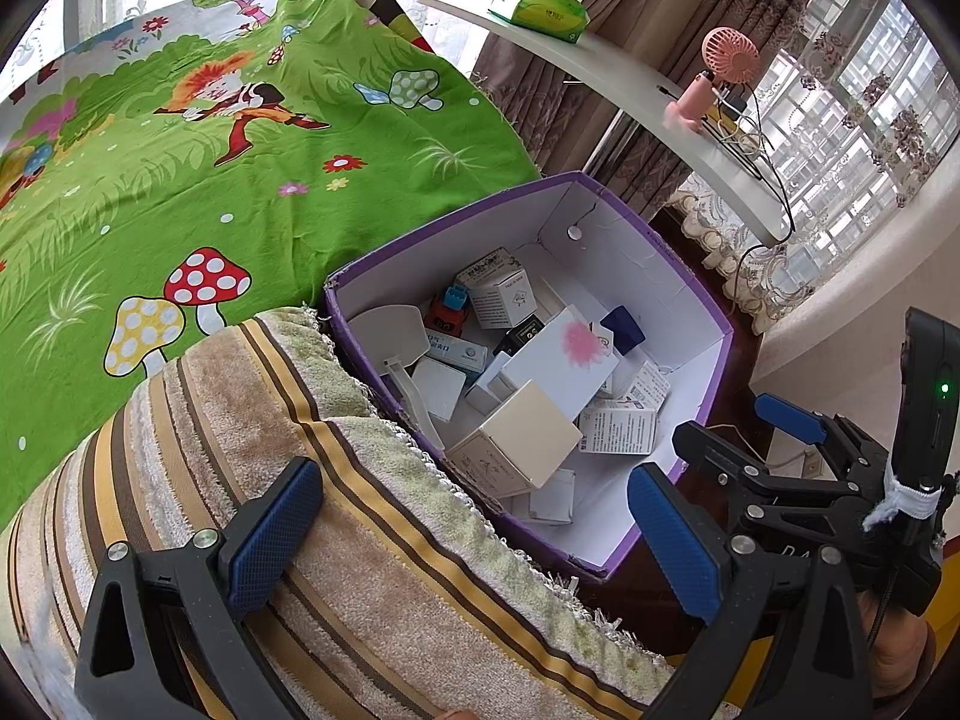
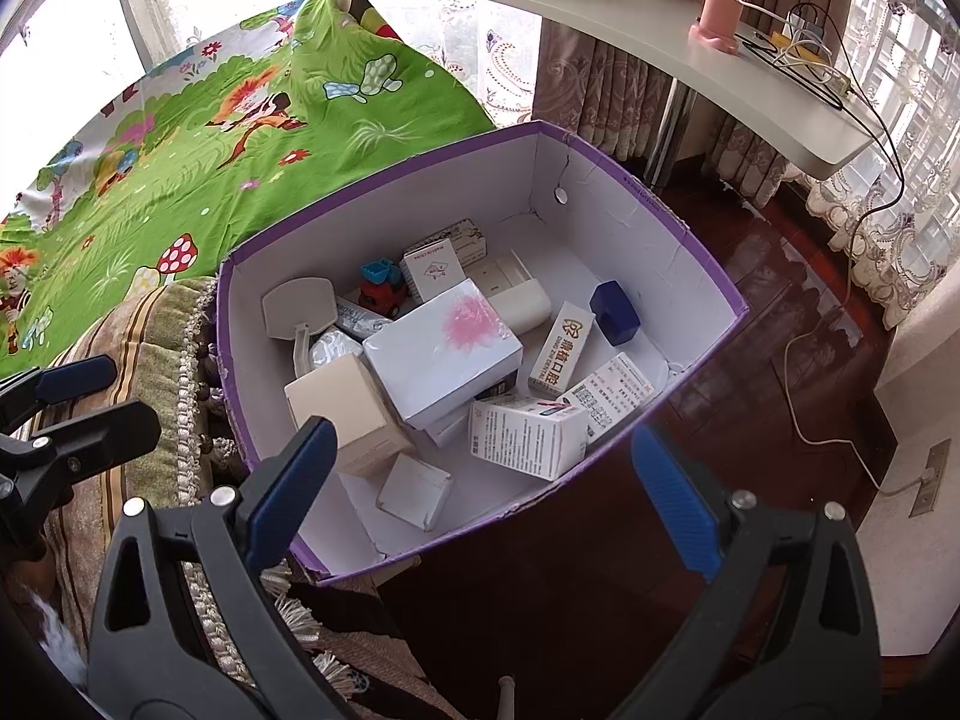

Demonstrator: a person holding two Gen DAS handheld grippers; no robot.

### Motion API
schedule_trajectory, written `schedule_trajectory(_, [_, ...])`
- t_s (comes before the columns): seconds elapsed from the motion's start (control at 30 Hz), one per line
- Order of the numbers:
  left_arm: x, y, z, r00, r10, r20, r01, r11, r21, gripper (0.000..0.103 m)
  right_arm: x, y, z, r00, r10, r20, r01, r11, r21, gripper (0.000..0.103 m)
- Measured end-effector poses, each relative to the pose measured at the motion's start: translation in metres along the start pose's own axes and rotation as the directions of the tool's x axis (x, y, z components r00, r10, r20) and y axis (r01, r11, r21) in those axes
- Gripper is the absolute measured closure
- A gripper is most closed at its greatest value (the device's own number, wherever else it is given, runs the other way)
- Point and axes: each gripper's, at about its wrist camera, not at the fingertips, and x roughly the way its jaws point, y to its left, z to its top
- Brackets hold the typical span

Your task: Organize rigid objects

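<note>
A purple cardboard box [image 1: 696, 276] [image 2: 708, 252] with a white inside stands on the floor beside the bed. It holds several small cartons, a white box with a pink flower [image 1: 561, 357] [image 2: 444, 348], a beige carton [image 1: 522, 438] [image 2: 348, 414], a toy truck [image 1: 447, 309] [image 2: 381, 285], a dark blue block [image 1: 624, 327] [image 2: 615, 312] and a white paddle [image 1: 390, 336] [image 2: 297, 306]. My left gripper [image 1: 474, 540] is open and empty over the striped blanket at the box's near left. My right gripper [image 2: 480, 492] is open and empty above the box's near edge; it also shows in the left wrist view [image 1: 738, 438].
A striped towel blanket [image 1: 300, 510] [image 2: 150, 360] lies on the bed over a green cartoon sheet [image 1: 210, 180] [image 2: 240, 120]. A white shelf [image 1: 660, 102] [image 2: 690, 54] carries a tissue pack [image 1: 540, 6], a pink fan [image 1: 714, 72] and cables. Dark wood floor [image 2: 750, 360] lies right of the box.
</note>
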Motion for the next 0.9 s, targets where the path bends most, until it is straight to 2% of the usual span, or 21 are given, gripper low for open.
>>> schedule_trajectory(0.9, [0.0009,-0.0014,-0.0003,1.0,0.003,-0.001,-0.003,1.0,0.002,0.0,0.0031,0.0,-0.0014,1.0,0.007,-0.006,-0.007,1.0,0.001,0.003])
